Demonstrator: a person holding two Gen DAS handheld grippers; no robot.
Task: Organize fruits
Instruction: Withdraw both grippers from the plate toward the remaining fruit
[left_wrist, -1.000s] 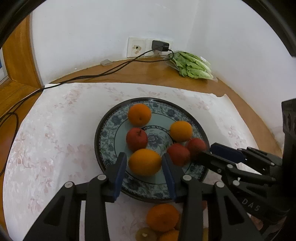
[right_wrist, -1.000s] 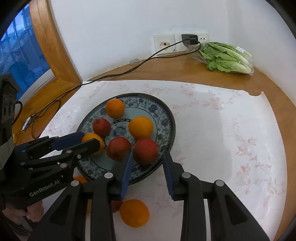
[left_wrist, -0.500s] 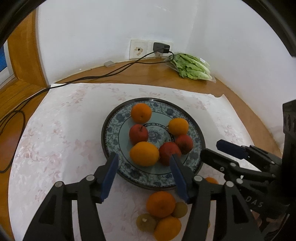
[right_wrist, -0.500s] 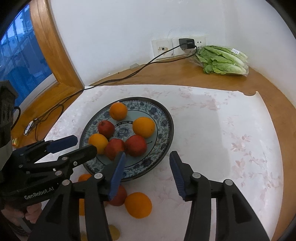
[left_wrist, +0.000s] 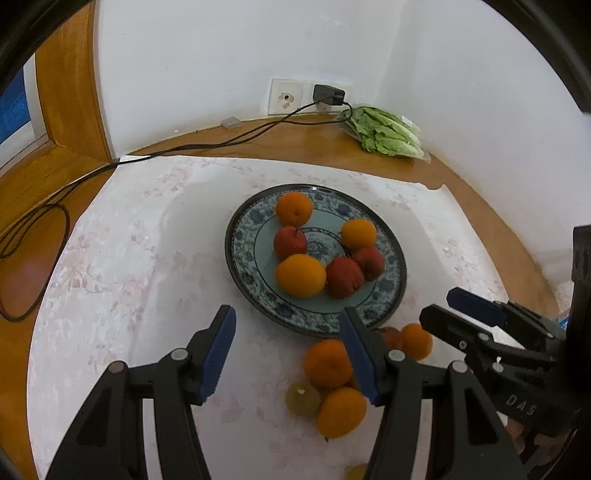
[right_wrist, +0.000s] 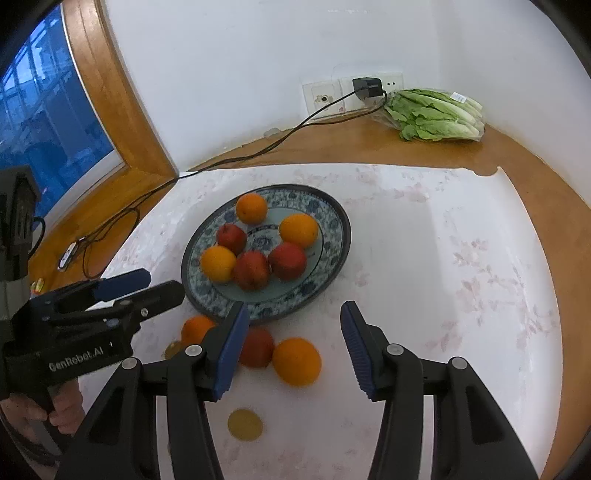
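Six fruits sit on the blue patterned plate (left_wrist: 391, 254) at frame centre, while loose oranges (right_wrist: 296, 361) and a red fruit lie on the white cloth (right_wrist: 443, 240) just below its near rim, between the left gripper (left_wrist: 288, 354) and right gripper (right_wrist: 291, 343), both spread wide and holding nothing. Closing on one loose orange could likely nudge its touching neighbours and set them rolling. Blue pads (right_wrist: 231, 354) cover part of the cluster, so its count is unclear, and the small yellowish fruit (right_wrist: 245, 424) low in the right view is hard to identify.

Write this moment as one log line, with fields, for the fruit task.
left gripper: open, empty | right gripper: open, empty | plate: three oranges, three apples | loose fruit: on cloth near plate
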